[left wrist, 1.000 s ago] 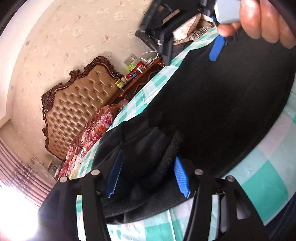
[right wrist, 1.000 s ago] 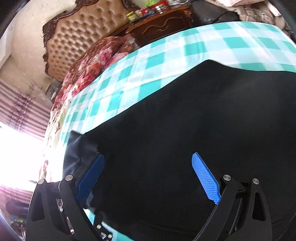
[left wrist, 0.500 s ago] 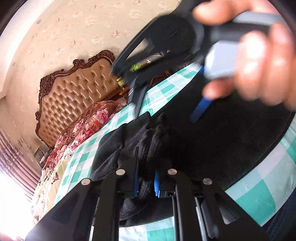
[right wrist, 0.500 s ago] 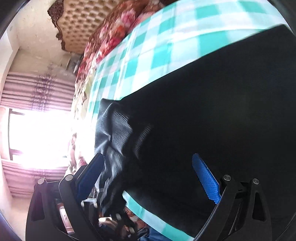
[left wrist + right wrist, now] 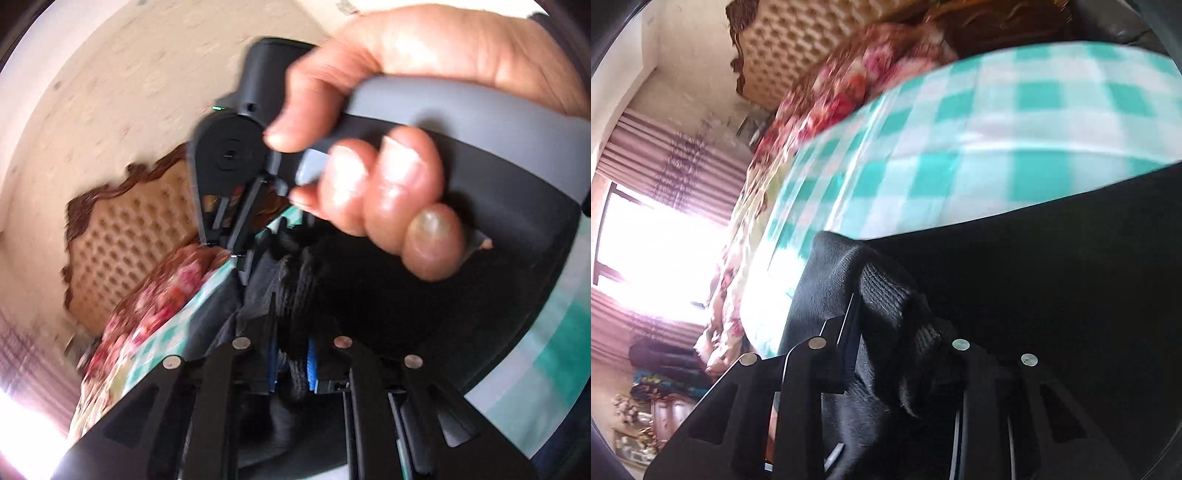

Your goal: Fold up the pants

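Since a sec earlier, both grippers went from wide open over the pants (image 5: 1052, 295) to pinched on them, and the person's right hand (image 5: 399, 155) swung in close across the left wrist view, now filling its top right w/ the other tool's grey handle.

We saw the left gripper (image 5: 291, 363) clenched on a bunched, ribbed fold of the black fabric; blue pads (image 5: 312, 365) showed only as thin strips either side of the cloth, so the grip was tight. The fold rose up from between the fingers a bit, lifted off the bed (image 5: 546, 354).

In its own view the right gripper (image 5: 890, 354) was closing, jaws nearly together, w/ a ribbed edge of the pants, prob. a cuff or waistband (couldn't tell which), wedged between them and pressed by the fingers. That edge stood up in a hump just ahead of the tips.

The rest of the pants lay spread flat, dark, over the near part of the teal-and-white checked sheet (image 5: 1015, 129), running off to the right side of the right wrist view. The gripped end sat at the near edge of the bed, towards its window-side corner.

Beyond: a floral quilt (image 5: 849, 96) along the far side of the bed, a tufted tan headboard (image 5: 136, 236) w/ carved dark frame at the wall, and striped curtains (image 5: 665, 158) beside a blown-out bright window. Both views were motion-blurred.
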